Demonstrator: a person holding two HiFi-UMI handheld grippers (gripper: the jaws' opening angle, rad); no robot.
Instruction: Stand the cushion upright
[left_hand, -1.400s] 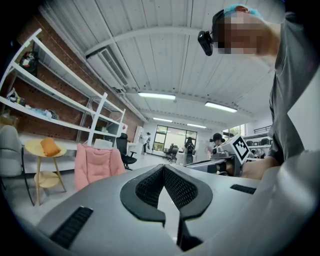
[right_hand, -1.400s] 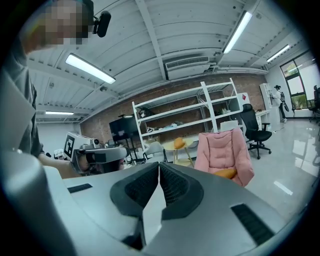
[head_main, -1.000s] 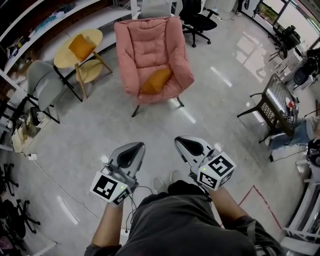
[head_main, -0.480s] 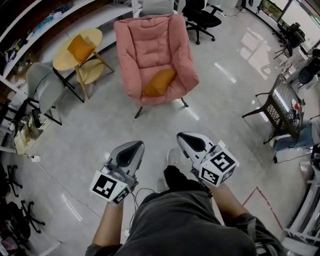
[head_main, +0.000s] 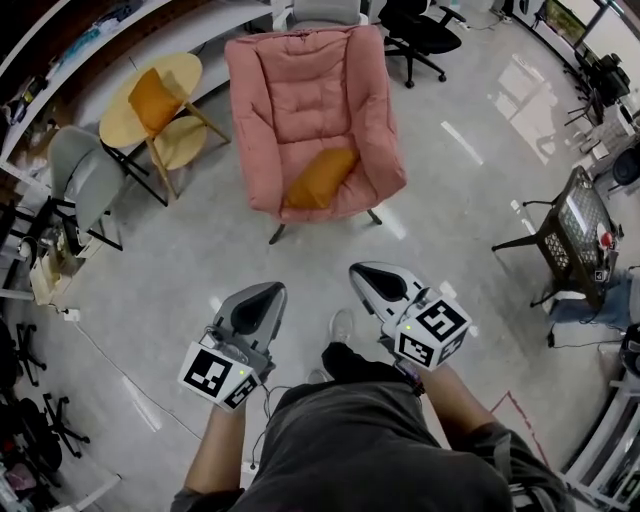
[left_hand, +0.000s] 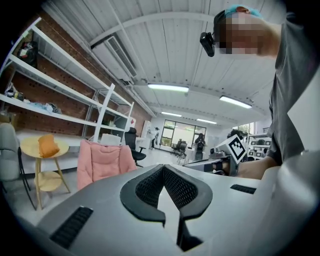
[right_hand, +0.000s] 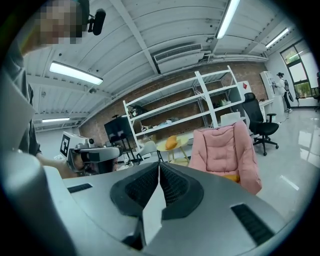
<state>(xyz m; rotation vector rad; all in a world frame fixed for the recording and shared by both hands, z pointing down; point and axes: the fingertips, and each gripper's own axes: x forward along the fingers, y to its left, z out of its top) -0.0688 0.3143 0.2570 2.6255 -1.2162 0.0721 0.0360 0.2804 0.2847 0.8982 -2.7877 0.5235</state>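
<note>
Nothing done yet: the orange cushion (head_main: 320, 178) lies flat on the seat of the pink armchair (head_main: 300, 90), well ahead of both grippers. In the head view its long axis runs diagonally across the seat, lower left to upper right. The left gripper (head_main: 258, 303) and right gripper (head_main: 375, 284) have jaws pressed together, empty. Reaching, grasping and tipping it up are all left to do.

Left tongs (head_main: 268, 290) and right tongs (head_main: 360, 272): smooth grey shells, black mesh-textured pads (left_hand: 145, 189), a white cube (head_main: 215, 375) of black square markers behind each, thin cable (head_main: 257, 420) trailing behind the left one; wearer in grey short-sleeved shirt (head_main: 370, 450), dark trousers (head_main: 348, 362), pale shoe (head_main: 341, 325).
</note>
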